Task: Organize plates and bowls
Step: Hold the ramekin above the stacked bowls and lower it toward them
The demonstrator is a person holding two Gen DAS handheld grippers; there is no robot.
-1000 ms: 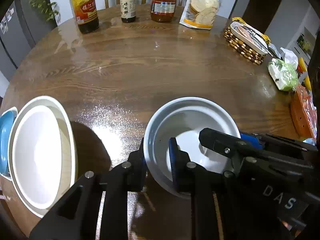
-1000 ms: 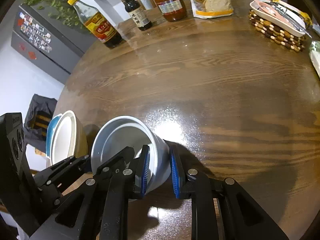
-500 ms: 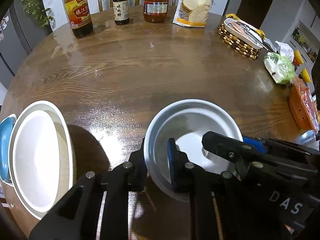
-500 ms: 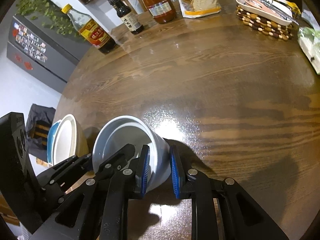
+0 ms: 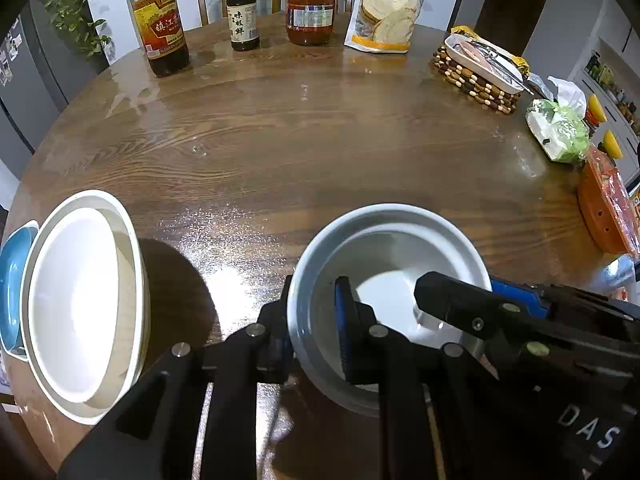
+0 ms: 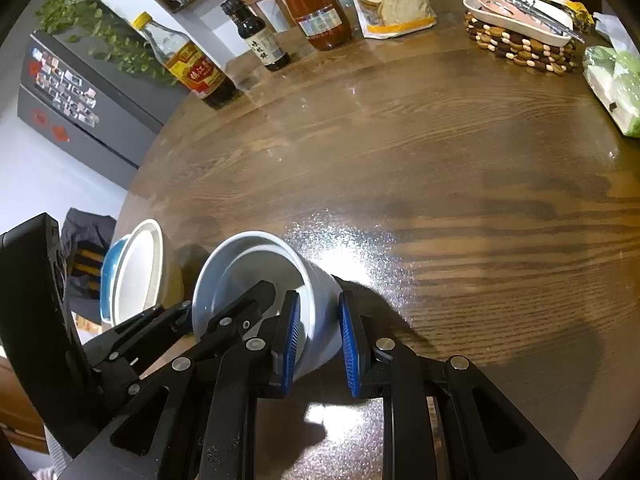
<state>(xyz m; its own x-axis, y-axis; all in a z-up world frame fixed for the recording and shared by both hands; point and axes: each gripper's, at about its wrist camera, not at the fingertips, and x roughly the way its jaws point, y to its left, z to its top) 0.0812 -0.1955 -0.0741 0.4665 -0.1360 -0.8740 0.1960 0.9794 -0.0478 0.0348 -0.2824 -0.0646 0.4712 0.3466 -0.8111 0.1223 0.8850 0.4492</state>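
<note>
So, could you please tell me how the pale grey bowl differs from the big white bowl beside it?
The pale grey ceramic bowl is smaller and clamped at its rim by both tongs; the big white bowl is wider, shallower and ungripped. The white bowl sits against a blue dish; the grey bowl stands apart. Both are empty, on the wooden table.

Indoor light from overhead, moderately bright. Strong speckled glare on wooden table (image 5: 280, 152) beside pale bowl (image 5: 384, 248); same hotspot in right wrist view at table (image 6: 460, 152) centre. Dark soft-edged shadow right of stacked white bowls (image 5: 84, 300), another under pale bowl (image 6: 316, 280). Whites slightly blown out. Heavy fisheye bending, black vignette in corners. Sharp across middle, no motion blur; labels on bottles (image 5: 160, 24) legible. Near black gripper bodies underexposed, detail lost.
</note>
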